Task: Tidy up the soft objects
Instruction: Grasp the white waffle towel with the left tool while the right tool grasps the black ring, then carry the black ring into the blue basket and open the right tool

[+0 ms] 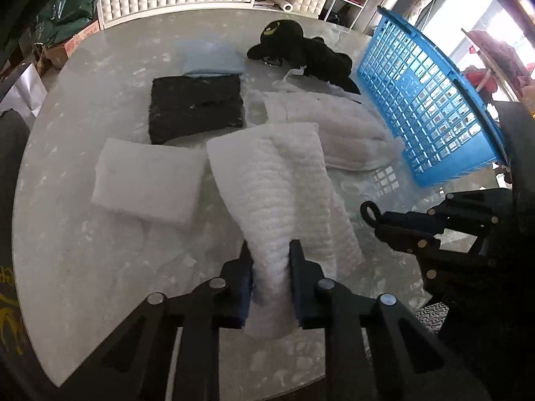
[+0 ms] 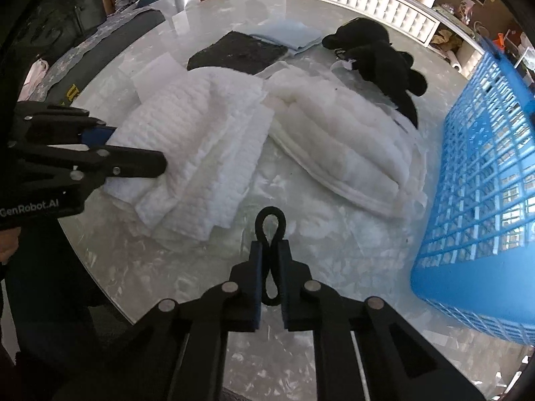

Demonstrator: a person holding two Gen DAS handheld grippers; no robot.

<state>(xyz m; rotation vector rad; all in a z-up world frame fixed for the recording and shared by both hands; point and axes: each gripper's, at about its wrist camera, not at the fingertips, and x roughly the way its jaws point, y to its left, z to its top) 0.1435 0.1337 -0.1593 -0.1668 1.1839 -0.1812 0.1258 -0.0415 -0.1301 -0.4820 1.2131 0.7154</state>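
L gripper [image 1: 270,269]: jaws clamped on white quilted padding sheet [image 1: 267,167], draped on worktop [image 1: 83,250] | R gripper [image 2: 270,264]: jaws pinch black loop [image 2: 270,224] | I'd lift high, clear blue basket [image 1: 431,100] rim, avoid dragging.

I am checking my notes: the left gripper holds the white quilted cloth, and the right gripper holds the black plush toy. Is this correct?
Not quite. The left gripper does hold the white quilted cloth, but the right gripper is shut on a black loop; the black plush toy lies untouched on the table, as the right wrist view shows.
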